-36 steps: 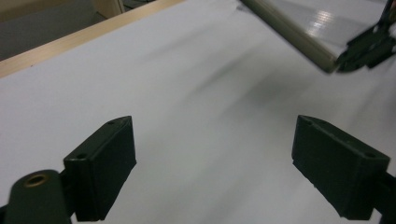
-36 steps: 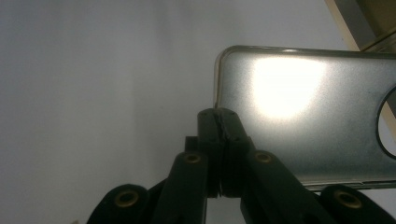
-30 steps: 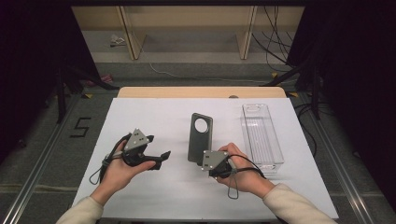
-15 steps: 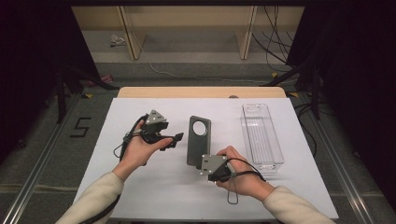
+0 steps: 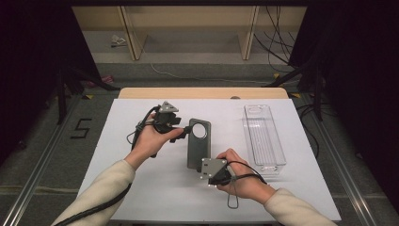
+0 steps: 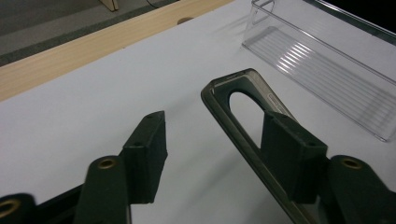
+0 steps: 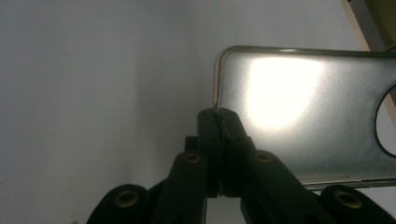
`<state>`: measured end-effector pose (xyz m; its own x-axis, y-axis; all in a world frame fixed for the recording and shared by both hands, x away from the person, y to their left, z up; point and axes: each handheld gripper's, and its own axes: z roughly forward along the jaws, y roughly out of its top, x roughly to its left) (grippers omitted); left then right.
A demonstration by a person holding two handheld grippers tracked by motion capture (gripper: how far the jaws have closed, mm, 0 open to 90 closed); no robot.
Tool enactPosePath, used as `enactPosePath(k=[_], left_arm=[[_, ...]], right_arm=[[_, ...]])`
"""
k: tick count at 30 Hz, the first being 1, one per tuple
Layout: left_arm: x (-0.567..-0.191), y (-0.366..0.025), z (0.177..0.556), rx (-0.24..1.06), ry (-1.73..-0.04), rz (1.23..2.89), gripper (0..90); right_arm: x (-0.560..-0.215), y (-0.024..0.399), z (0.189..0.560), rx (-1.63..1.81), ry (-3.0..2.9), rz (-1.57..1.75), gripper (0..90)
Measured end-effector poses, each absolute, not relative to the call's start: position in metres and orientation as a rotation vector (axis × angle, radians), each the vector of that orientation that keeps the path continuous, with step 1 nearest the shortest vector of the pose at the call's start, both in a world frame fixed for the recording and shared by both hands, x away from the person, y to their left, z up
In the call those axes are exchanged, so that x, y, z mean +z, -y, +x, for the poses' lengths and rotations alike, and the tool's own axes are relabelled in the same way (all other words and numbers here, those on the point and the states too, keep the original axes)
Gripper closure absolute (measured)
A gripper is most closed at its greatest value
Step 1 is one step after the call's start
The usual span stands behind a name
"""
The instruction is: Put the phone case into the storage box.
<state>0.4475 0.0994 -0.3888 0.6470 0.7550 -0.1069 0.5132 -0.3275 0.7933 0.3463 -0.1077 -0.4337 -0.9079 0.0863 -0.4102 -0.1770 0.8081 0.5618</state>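
Pinching the near edge of a flat dark grey phone case [image 5: 198,148] with a round camera hole, right gripper [image 5: 212,172] clamped shut, case mid white bench [image 5: 141,188], left gripper [image 5: 184,134] half-open, jaws just closing astride its far left rim, clear plastic tray [image 5: 263,136] well right.

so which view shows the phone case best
The high view: the whole dark phone case lies flat, round camera hole at its far end, between both tongs. The left gripper view gives only its hole end, slanting, partly behind a jaw. The right gripper view gives its glare-washed near end, the edge pinched in shut jaws.
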Motion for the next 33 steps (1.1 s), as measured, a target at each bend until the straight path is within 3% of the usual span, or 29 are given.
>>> enactPosePath(k=[9,19,33], left_arm=[[-0.391,-0.089,0.456,0.261,-1.064,1.987,50.3],[-0.391,-0.089,0.457,0.179,-1.158,1.950,67.6],[-0.388,-0.091,0.450,0.076,-1.205,1.838,78.5]], right_arm=[[-0.434,0.107,0.346,0.849,-2.570,-0.088,89.7],[-0.435,0.107,0.346,0.834,-2.570,-0.096,89.6],[-0.444,0.104,0.349,0.797,-2.591,-0.098,89.6]])
